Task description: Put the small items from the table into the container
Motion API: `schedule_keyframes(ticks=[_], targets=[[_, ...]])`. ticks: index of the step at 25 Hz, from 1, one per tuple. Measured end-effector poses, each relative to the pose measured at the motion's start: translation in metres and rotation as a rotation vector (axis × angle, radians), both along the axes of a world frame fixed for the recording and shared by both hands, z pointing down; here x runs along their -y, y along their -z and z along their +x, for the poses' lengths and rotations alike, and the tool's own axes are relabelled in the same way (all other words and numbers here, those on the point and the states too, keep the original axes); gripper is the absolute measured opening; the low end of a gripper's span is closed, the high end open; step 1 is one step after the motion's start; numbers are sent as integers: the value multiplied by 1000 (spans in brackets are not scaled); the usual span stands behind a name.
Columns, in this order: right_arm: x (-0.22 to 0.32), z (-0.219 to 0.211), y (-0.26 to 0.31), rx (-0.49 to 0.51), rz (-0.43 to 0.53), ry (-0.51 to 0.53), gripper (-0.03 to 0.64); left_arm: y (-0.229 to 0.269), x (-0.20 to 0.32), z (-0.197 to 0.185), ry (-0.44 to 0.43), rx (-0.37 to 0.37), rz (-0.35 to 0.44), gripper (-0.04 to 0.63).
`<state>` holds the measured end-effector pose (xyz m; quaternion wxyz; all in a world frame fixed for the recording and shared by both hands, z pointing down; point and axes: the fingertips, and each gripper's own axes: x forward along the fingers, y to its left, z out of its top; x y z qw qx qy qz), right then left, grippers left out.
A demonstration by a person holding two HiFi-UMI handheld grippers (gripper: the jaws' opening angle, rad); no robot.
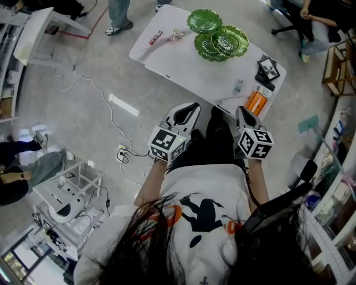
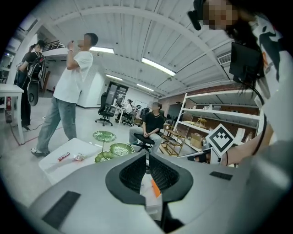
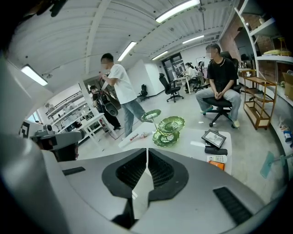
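Note:
A white table (image 1: 178, 67) carries a green tiered leaf dish (image 1: 217, 34), a red candy bar (image 1: 155, 37), a wrapped sweet (image 1: 177, 35), a small bottle (image 1: 238, 86), an orange box (image 1: 255, 102) and a picture frame (image 1: 267, 67). My left gripper (image 1: 189, 108) hangs just short of the table's near edge, shut and empty. Beside it, my right gripper (image 1: 243, 114) hovers by the orange box, also shut with nothing in it. The left gripper view looks past the left gripper (image 2: 147, 157) to the dish (image 2: 112, 148) and the bar (image 2: 63, 156). The right gripper (image 3: 147, 153) points toward the dish (image 3: 167, 125).
One person (image 1: 118, 14) stands beyond the table's far left corner and another (image 1: 311, 22) sits on a chair at the far right. A cable (image 1: 105, 106) runs over the floor to a power strip (image 1: 121, 153). Shelves (image 1: 339, 145) line the right side.

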<state>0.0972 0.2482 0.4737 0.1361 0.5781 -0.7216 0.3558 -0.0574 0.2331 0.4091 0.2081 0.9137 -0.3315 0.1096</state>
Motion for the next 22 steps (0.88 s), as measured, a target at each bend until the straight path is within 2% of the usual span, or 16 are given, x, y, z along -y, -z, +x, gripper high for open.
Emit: schedule_keyframes(ticks=[12, 20, 22], targets=[[84, 65, -101, 38, -135, -25, 23, -54, 82, 42, 18, 52, -69, 14], [109, 84, -186, 75, -276, -9, 25, -116, 123, 78, -17, 102, -138, 14], [110, 87, -211, 83, -316, -8, 47, -133, 130, 89, -30, 110, -156, 14]])
